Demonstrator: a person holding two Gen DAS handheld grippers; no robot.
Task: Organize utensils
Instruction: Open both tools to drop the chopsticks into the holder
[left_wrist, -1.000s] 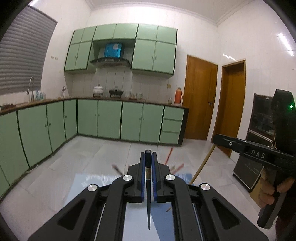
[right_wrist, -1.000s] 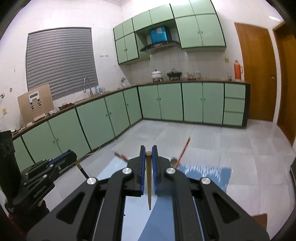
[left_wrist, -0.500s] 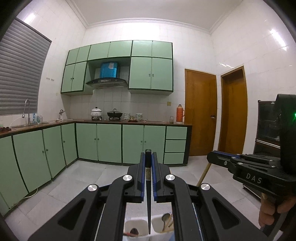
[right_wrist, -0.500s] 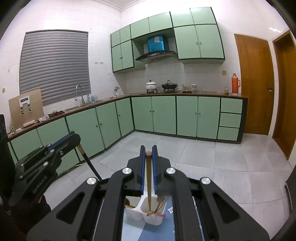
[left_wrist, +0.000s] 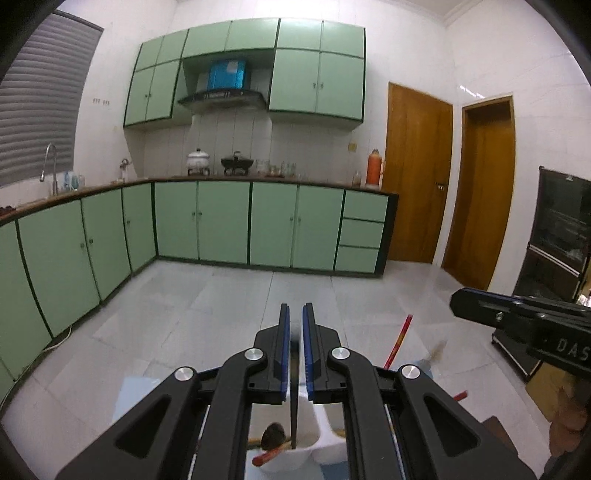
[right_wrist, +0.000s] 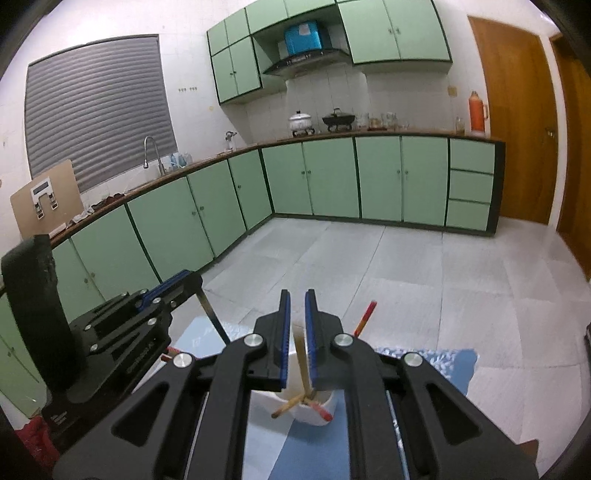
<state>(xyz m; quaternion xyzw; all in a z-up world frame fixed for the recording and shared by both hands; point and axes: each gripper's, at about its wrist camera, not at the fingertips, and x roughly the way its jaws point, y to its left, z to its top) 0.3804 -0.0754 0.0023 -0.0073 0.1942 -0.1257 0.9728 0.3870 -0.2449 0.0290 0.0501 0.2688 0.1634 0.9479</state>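
Hovering over the white holder (left_wrist: 306, 448), the left gripper (left_wrist: 295, 314) has its fingers (left_wrist: 283, 350) a little apart. They have just eased open, with a dark chopstick (left_wrist: 294, 406) hanging upright in the gap. No pad visibly presses it, and its upper end is blurred. Its lower tip sits in the holder's left compartment, close to the divider. Cannot tell if it touches the bottom.

A spoon (left_wrist: 274, 432) and a red stick (left_wrist: 266, 458) lie in that same compartment, just left of the tip. Another red chopstick (left_wrist: 399, 341) leans up on the far right of the holder, clear of the fingers.

The right gripper (right_wrist: 295, 299) is likewise slightly apart, its fingers just opened. A wooden chopstick (right_wrist: 302, 358) sits tilted between the pads and looks loose, its lower end down in the holder. Crossed sticks (right_wrist: 290, 404) already in that compartment crowd the lower end. Contact is unclear.

The holder stands on a blue mat (right_wrist: 443, 369). In the right wrist view the left gripper is near on the left. Green cabinets (left_wrist: 221, 225), wooden doors (left_wrist: 417, 177) and the tiled floor (right_wrist: 424, 277) lie well beyond.
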